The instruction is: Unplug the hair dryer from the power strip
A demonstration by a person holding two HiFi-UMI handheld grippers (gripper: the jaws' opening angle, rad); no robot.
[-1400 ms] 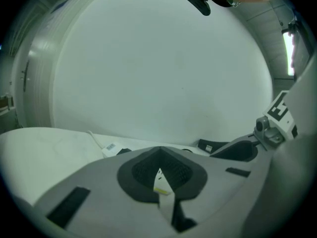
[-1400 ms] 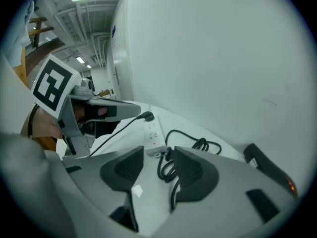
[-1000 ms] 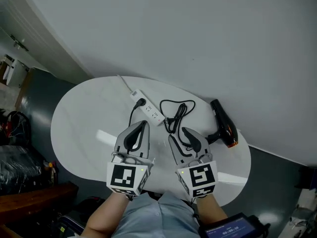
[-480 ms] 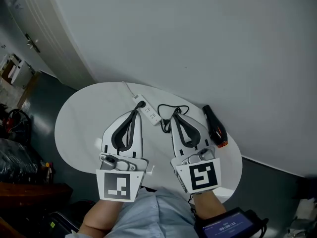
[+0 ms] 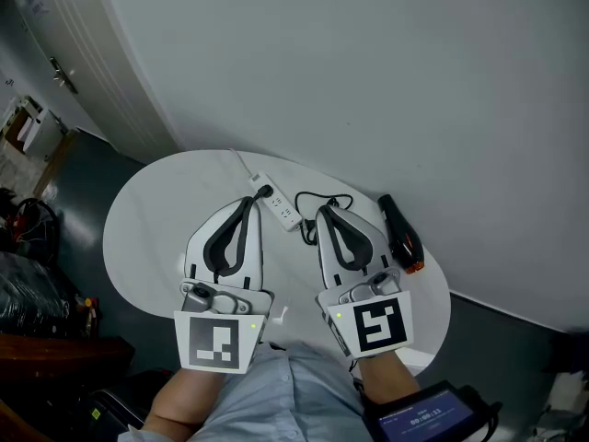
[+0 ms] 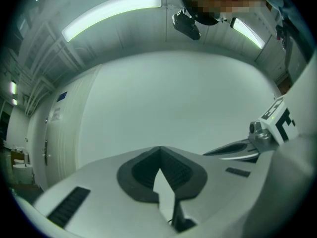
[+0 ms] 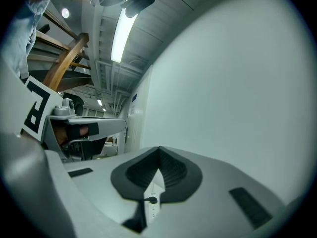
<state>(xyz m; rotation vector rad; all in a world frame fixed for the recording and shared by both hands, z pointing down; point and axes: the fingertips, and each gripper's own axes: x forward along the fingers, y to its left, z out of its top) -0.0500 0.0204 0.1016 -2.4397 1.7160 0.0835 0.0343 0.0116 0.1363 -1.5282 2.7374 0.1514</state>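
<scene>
Shows left gripper [image 5: 248, 203] and right gripper [image 5: 323, 212] raised off the table [image 5: 138, 228] since a second ago, both clenched empty, right newly shut; beyond their tips, plug [image 5: 264, 191] seated in power strip [image 5: 283, 212], so not unplugged; hair dryer [image 5: 398, 233] rightward

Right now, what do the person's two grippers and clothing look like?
The left claw and right claw match: white curved shells lined with black ribbed pads, narrowing to a tip. Behind each sits a white cube with black square markers and a small green light. The person wears a light blue garment.
</scene>
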